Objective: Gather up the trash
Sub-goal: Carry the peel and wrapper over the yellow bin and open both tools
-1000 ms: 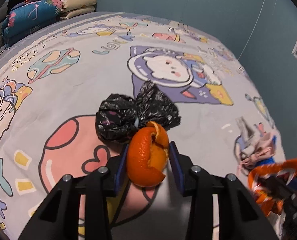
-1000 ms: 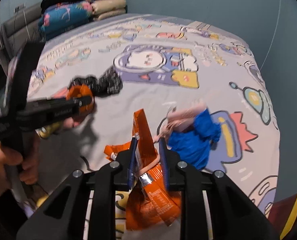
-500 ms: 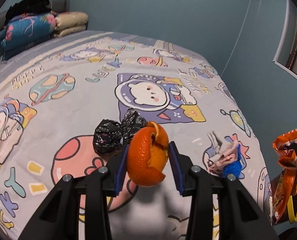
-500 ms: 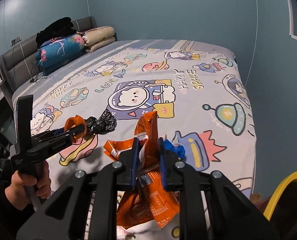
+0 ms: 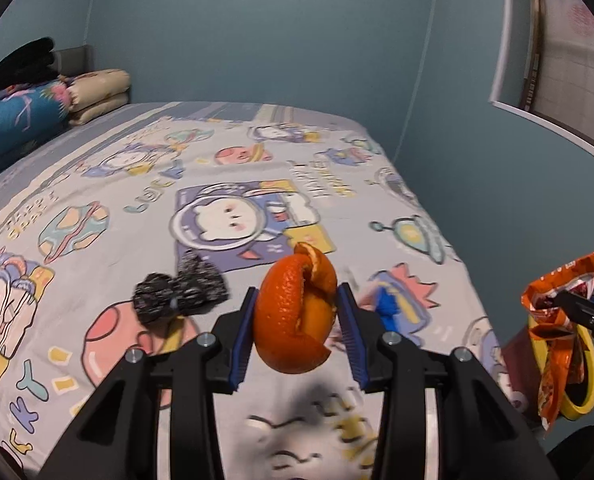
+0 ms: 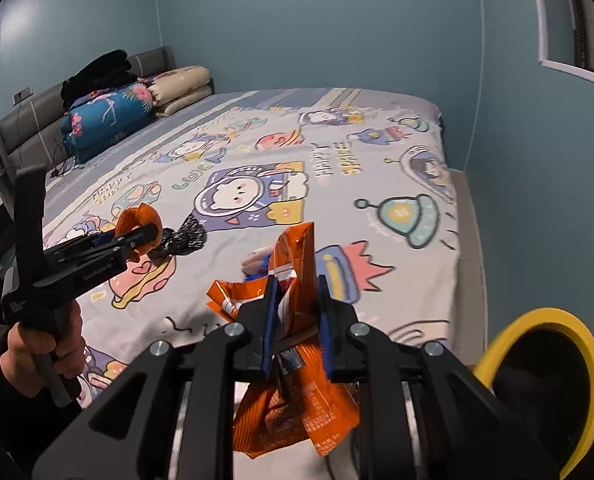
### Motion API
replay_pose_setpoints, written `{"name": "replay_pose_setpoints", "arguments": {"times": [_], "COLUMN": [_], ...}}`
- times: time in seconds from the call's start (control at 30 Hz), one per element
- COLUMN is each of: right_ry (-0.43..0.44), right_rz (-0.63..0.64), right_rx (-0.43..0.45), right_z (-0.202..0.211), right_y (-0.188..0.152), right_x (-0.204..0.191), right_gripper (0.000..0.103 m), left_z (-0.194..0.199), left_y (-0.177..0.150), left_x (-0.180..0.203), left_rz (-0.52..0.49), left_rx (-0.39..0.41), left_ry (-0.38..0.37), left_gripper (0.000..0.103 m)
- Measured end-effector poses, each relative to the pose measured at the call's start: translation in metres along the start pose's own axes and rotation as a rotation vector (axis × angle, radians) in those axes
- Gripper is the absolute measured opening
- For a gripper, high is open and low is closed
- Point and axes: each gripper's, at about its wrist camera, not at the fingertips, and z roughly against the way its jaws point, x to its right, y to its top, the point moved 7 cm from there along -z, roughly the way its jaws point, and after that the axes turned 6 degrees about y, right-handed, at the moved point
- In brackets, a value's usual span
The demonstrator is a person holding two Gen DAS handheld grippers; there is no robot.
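Trash, left to right from the yellow-rimmed bin: black crumpled bag lies on the bed, farthest left of the bin; orange peel next, off the bed, pinched in the left tool; blue and pink scrap on the bed nearer the bin, partly hidden behind that tool; orange snack wrapper closest to the bin, clamped in the right tool. Bin sits off the bed's corner, low right in the right wrist view, dark mouth open toward the camera. Step in hand, as I read it: carry both pieces to the bin and drop them. To do it well: bring the wrapper over the mouth first since it's nearest, get the dangling tail inside the rim before letting go, as crinkled foil can catch on the edge; the peel is curled and springy, so keep the pinch until it's over the opening and don't tilt it out early. Left tool: jaws partly spread, blue pads pressing both sides of the peel. Right tool: jaws nearly together, pinching the wrapper's folded upper part, the rest hanging below. A hand grips the left tool's handle. Bag and scrap not yet collected.
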Motion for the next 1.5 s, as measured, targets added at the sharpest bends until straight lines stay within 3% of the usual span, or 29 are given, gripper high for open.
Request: {"name": "replay_pose_setpoints", "arguments": {"times": [0.7, 1.1, 1.5], "right_ry": [-0.209, -0.326, -0.398], "right_rz": [-0.117, -0.195, -0.271], "right_rx": [0.163, 0.162, 0.114], "right_z": [0.115, 0.139, 0.136], "right_y": [-0.013, -0.042, -0.078], "right_x": [0.123, 0.187, 0.24], "right_gripper": [0.017, 0.017, 0.017], "left_z": [0.068, 0.068, 0.046], "left_y": [0.03, 0.014, -0.018], "left_x": [0.204, 0.289, 0.365], "left_rz": [-0.238, -0.329, -0.41], "left_rx": [0.133, 0.114, 0.053], "left_ry": [-0.232, -0.332, -0.4], "left_gripper": [0.037, 0.037, 0.037]}}
